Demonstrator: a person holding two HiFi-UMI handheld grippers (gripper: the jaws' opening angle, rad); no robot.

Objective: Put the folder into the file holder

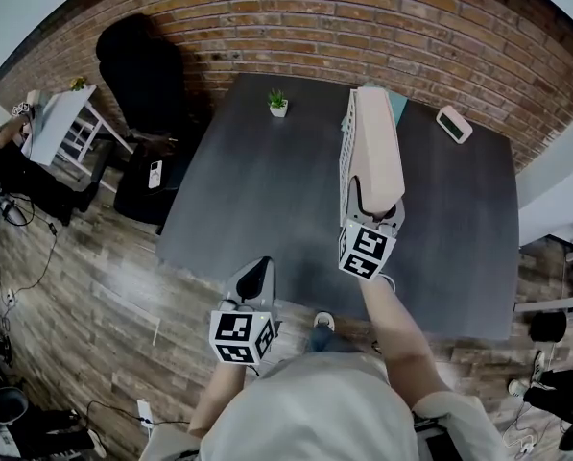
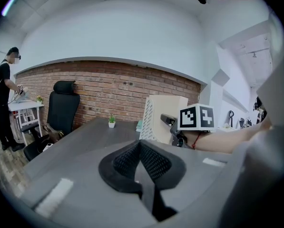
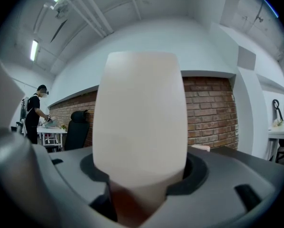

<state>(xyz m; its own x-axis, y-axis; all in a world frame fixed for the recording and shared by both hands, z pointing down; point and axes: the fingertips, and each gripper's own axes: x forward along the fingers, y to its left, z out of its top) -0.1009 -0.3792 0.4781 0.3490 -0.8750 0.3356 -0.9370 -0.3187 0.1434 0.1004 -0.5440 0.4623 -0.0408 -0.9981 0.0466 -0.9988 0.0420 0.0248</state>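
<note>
Your right gripper point(image 1: 372, 211) has its jaws spread wide and clamped on the near end of the beige folder point(image 1: 375, 147). That puts the folder over the right-middle part of the table point(image 1: 257, 190), with the white mesh file holder point(image 1: 346, 161) tight along its left side, though honestly I can't tell if it's actually down inside it. Your left gripper point(image 1: 255, 279) sits at the table's near edge with its jaws pinched together on nothing, and a little potted plant point(image 1: 278, 104) sits by the table's far edge.
</note>
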